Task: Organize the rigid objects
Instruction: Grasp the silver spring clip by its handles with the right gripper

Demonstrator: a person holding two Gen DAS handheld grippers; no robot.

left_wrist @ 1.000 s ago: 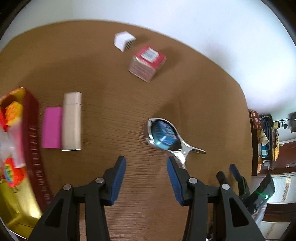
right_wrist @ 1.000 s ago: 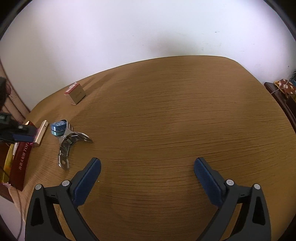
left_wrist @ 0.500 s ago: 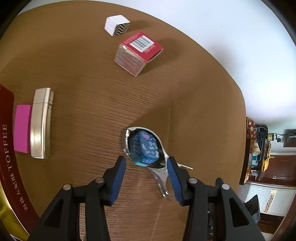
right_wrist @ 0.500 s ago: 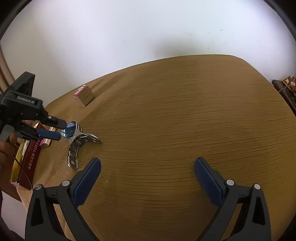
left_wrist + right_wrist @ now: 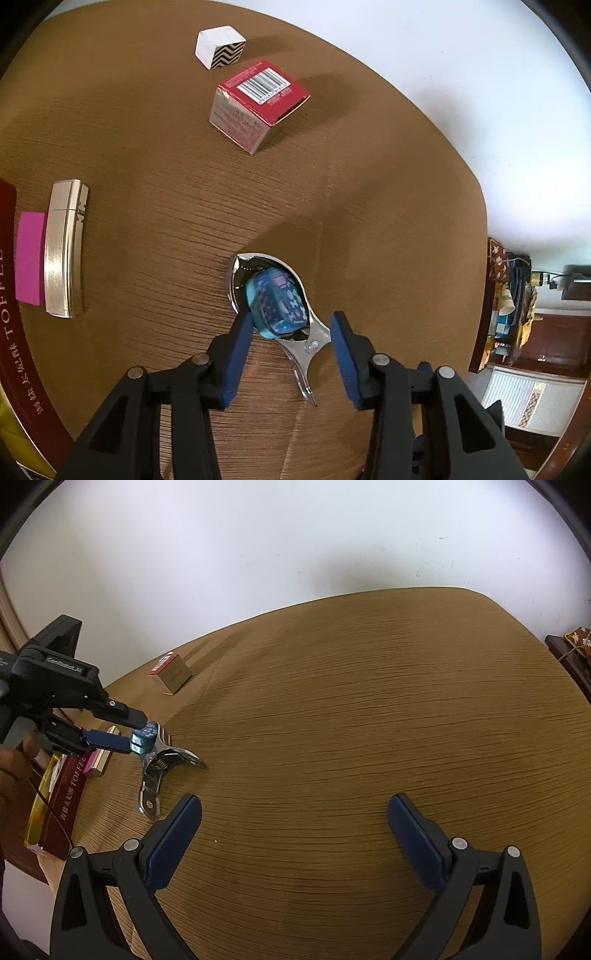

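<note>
Left tool (image 5: 291,343) spread, blue pads either side of small blue patterned oval case (image 5: 277,303); left pad touching it, right pad apart. Case sits in bowl of shiny metal scoop tongs (image 5: 306,343) on brown wood-grain worktop (image 5: 166,166), near middle. Red carton with barcode (image 5: 256,105) and white cube with black zigzag side (image 5: 220,46) toward far edge. Ribbed silver bar (image 5: 64,249) touching pink block (image 5: 30,258) by dark red toffee tin (image 5: 22,369) at left edge. Right tool (image 5: 293,843) spread wide, empty, above bare worktop near front edge.

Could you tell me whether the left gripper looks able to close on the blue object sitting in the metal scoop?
Probably yes: the left gripper is open, the blue object lies just at its fingertips, unobstructed.
</note>
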